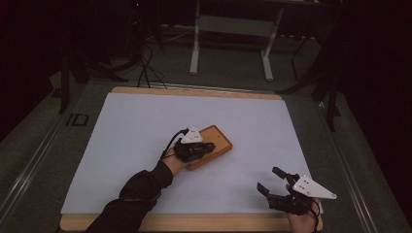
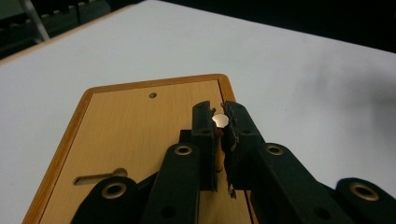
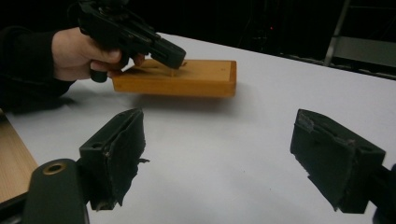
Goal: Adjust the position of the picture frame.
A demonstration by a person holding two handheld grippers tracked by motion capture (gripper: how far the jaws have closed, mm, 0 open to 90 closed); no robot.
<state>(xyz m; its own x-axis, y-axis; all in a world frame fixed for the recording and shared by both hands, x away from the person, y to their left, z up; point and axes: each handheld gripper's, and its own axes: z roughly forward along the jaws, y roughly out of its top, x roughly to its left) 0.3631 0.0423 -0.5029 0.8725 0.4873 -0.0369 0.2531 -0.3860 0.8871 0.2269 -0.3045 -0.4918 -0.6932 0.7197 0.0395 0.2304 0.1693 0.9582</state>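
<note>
A flat wooden block lies near the middle of the white board. My left gripper hangs over its near end, shut on a small wooden peg with a pale round end. In the left gripper view the block shows a small round hole and a slot. In the right gripper view the peg reaches down from the left gripper to the top of the block; whether it touches is unclear. My right gripper stands open near the front right, nothing between its jaws.
The white board rests on a wooden tabletop whose edge shows at the front. A metal frame with pale legs stands on the floor beyond the table. Dark stands flank both sides.
</note>
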